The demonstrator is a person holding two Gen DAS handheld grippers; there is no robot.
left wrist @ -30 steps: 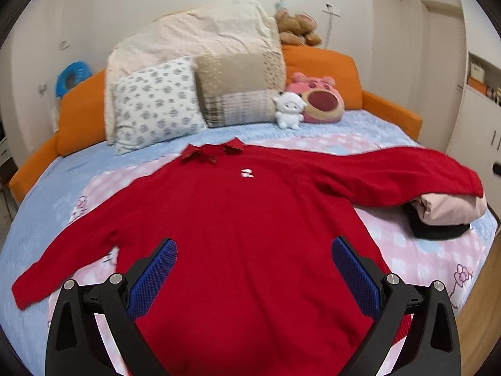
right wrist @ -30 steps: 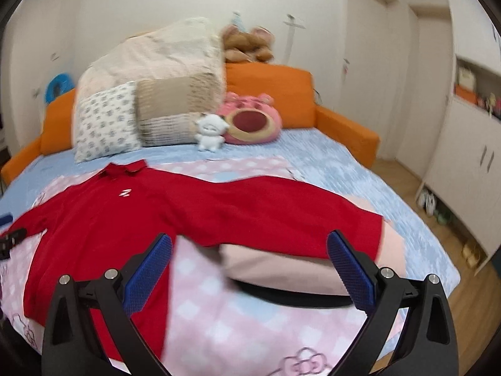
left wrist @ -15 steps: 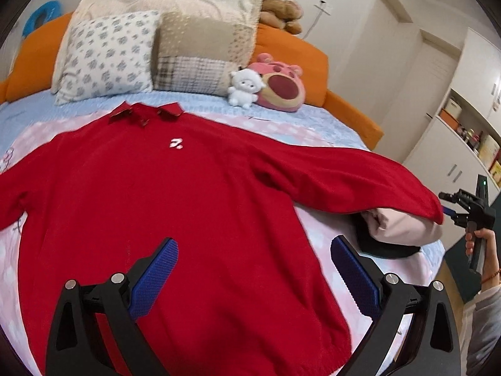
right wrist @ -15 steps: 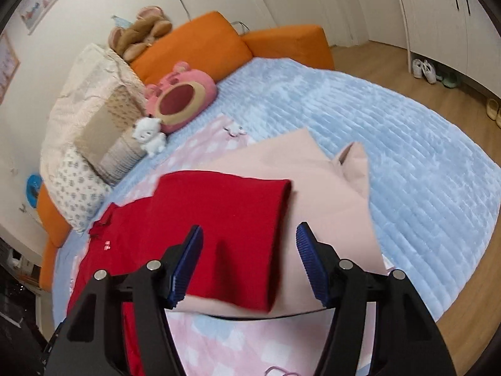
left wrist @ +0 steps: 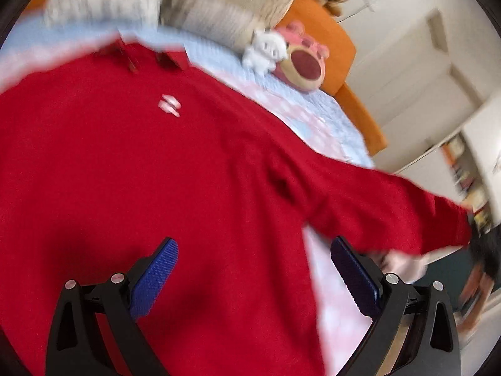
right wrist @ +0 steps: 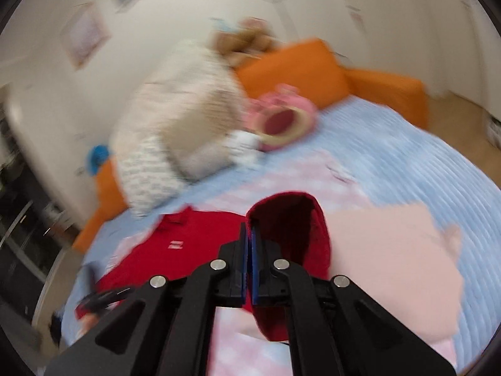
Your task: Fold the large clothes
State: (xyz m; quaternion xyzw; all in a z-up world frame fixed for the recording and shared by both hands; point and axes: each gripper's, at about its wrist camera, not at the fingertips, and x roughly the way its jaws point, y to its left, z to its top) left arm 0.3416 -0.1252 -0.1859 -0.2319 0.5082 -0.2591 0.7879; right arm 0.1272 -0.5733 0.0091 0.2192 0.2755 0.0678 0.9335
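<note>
A red sweater (left wrist: 156, 172) lies front up on the bed, its collar at the far end. Its right sleeve (left wrist: 375, 206) stretches out to the picture's right edge. My left gripper (left wrist: 255, 279) hangs open just above the sweater's lower body, near the side seam, with nothing between its blue pads. In the right wrist view my right gripper (right wrist: 249, 250) is shut on the edge of the red sleeve's cuff (right wrist: 291, 228). The cuff stands raised over a folded pink garment (right wrist: 391, 266). The sweater's body (right wrist: 188, 241) lies to the left. Both views are blurred.
Pillows (left wrist: 219, 9) and plush toys (left wrist: 300, 62) are piled against the orange headboard (right wrist: 297, 69). A light blue quilted cover (right wrist: 407, 163) and a pink checked sheet (left wrist: 332, 307) cover the bed. Wooden floor (right wrist: 454, 106) and white cupboards (left wrist: 469, 163) lie off the bed's right side.
My right gripper's jaws closed from wide open onto the sleeve cuff, which now stands lifted. The left gripper dropped closer to the sweater, shifted right and rolled.
</note>
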